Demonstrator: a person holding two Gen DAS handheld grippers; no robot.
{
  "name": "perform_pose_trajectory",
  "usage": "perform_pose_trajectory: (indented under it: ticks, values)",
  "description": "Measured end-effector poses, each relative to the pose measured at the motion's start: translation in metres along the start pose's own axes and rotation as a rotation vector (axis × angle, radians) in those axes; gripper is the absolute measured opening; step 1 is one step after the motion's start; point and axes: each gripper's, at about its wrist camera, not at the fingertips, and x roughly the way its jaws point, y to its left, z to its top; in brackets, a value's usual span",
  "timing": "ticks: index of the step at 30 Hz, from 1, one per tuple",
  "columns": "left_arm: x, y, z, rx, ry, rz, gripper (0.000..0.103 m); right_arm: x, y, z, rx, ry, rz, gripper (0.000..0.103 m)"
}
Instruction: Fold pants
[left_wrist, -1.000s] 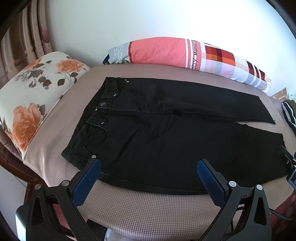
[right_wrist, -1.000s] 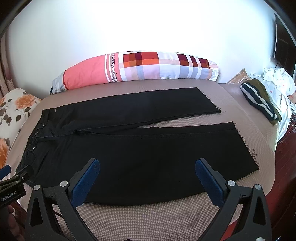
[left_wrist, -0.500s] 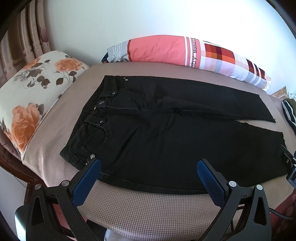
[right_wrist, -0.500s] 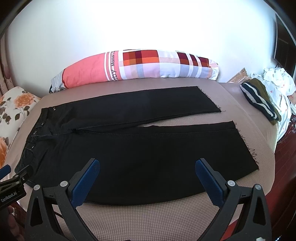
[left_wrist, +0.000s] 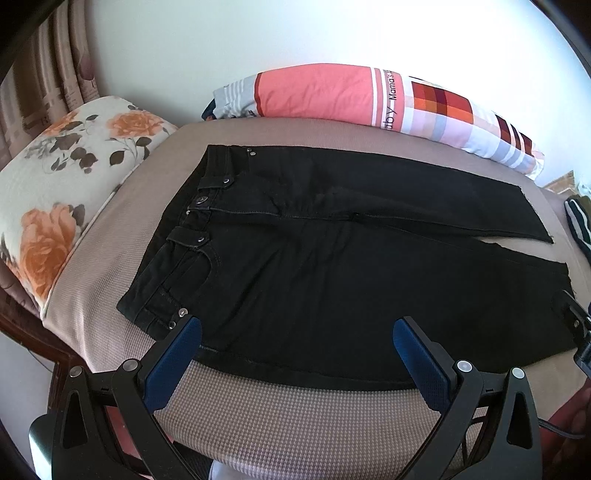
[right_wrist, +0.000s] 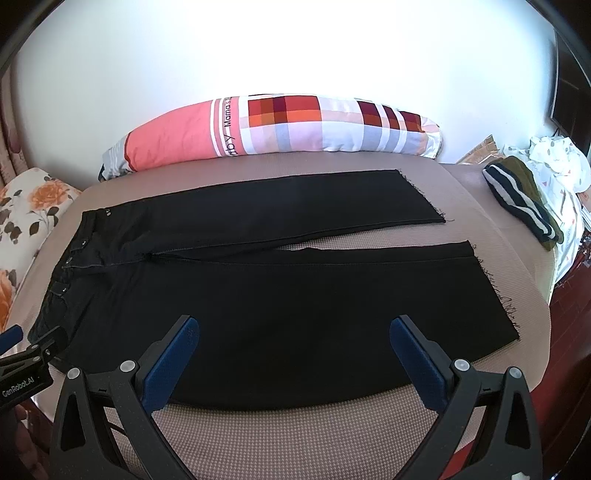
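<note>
Pants (right_wrist: 280, 295), black denim, flat on waffle-textured bed (right_wrist: 295, 435), frayed hems right; left claw (left_wrist: 295, 350) and right claw (right_wrist: 291, 347) released, hovering near.

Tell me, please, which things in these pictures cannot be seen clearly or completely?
- Pants near edge: both views, partly behind the open grippers' fingers.
- Left gripper in the right view: only its tip shows, cut by the left edge.
- Striped cloth: left view, cut by the right edge.
- Pillow lettering: both views, too small and bent to read fully.
</note>
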Motion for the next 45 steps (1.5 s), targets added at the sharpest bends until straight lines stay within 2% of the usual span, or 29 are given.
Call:
perform_pose_trajectory:
  ticks: [7,17,26,32,34,39,45]
  values:
    - [0.008,0.001,0.008,0.005,0.030,0.004,0.103,0.004,0.003,0.005,-0.014,0.001,0.004,0.103]
    - [0.027,0.011,0.030,0.005,0.073,-0.012,0.103,0.025,0.011,0.029,-0.049,0.049,0.062,0.103]
    - [0.065,0.037,0.079,-0.022,0.137,-0.044,0.102,0.074,0.018,0.060,-0.034,0.158,0.115,0.103]
    - [0.102,0.064,0.121,-0.056,0.148,-0.024,0.101,0.104,0.031,0.078,-0.043,0.186,0.108,0.103]
    - [0.115,0.075,0.133,-0.065,0.156,-0.026,0.091,0.115,0.039,0.085,-0.054,0.186,0.127,0.103]
    - [0.149,0.102,0.162,-0.128,0.184,-0.082,0.086,0.138,0.062,0.100,-0.092,0.184,0.186,0.103]
    - [0.180,0.119,0.192,-0.112,0.153,-0.148,0.077,0.168,0.091,0.119,-0.126,0.191,0.234,0.103]
